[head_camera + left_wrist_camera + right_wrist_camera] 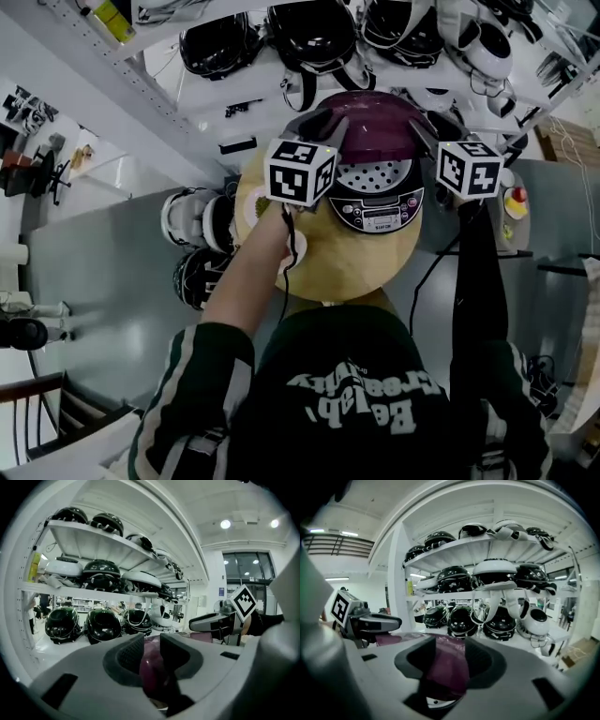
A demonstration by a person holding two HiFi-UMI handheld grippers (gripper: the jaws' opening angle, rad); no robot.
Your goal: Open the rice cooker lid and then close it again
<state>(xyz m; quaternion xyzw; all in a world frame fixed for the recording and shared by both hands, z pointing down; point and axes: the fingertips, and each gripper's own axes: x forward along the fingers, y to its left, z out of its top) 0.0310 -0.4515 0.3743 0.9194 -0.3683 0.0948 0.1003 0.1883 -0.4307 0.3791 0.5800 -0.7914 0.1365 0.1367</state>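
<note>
Plainly, the left tongs [326, 122] are clamped on the left edge of the maroon lid [375, 122]. The lid stands raised on the far side of the rice cooker [380, 211], which sits on the round desk [356, 267]. The cooker's panel faces the person and its back faces the helmets [102, 624]. The right tongs [427, 127] grip the lid's right edge. Only the head view shows the panel and the perforated inner plate [375, 175]. The gripper views show just maroon rim between the pads.
</note>
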